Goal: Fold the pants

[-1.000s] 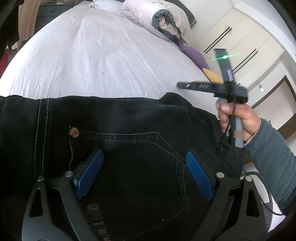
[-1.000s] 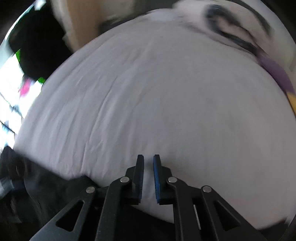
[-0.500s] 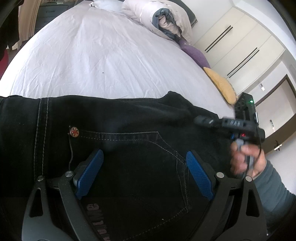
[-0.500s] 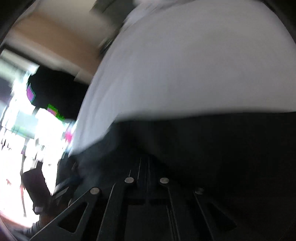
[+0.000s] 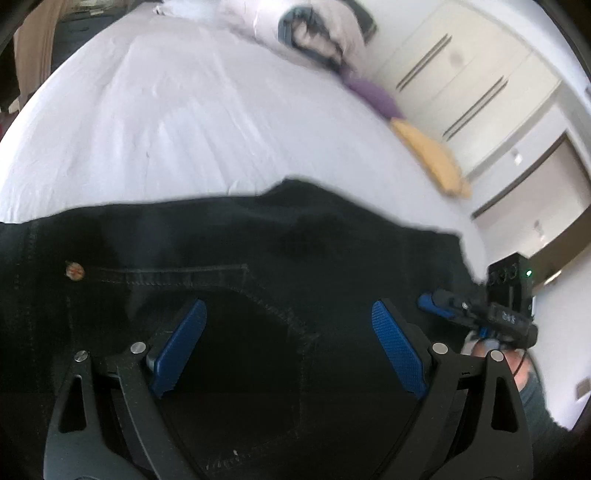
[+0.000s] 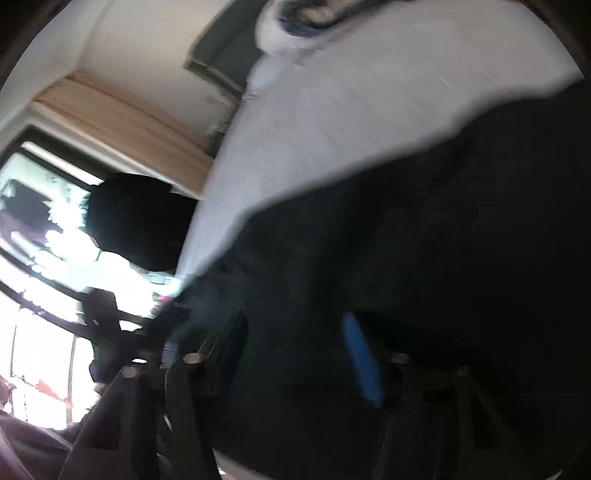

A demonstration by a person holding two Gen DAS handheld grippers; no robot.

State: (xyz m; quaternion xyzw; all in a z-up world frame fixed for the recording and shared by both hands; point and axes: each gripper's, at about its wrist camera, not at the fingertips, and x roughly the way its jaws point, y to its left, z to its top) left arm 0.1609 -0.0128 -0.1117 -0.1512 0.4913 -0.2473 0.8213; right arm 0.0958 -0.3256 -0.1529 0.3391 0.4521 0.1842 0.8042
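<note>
Black jeans (image 5: 295, 236) lie across the near side of a white bed (image 5: 184, 110), back pocket and a copper rivet (image 5: 75, 272) facing up. My left gripper (image 5: 288, 308) hovers over the pocket, open wide, its blue pads (image 5: 181, 343) holding nothing. My right gripper (image 5: 430, 302), held by a hand in a grey-green sleeve, points at the jeans' right edge. In the blurred, rolled right wrist view, dark denim (image 6: 443, 258) fills the lower right. There the right gripper (image 6: 295, 347) is opening; one blue pad (image 6: 362, 362) shows bare, with denim lying beyond the gap.
A rolled white duvet (image 5: 317, 29), a purple cushion (image 5: 373, 96) and a yellow cushion (image 5: 428, 155) lie along the bed's far right side. White wardrobe doors (image 5: 480, 74) stand behind. A bright window (image 6: 44, 266) and a dark shape (image 6: 136, 221) are left of the bed.
The right gripper has swung down from above the bed to the jeans' right edge, rolling as it came; its jaws shut and then parted. The left gripper shifted slightly over the pocket, still open.
</note>
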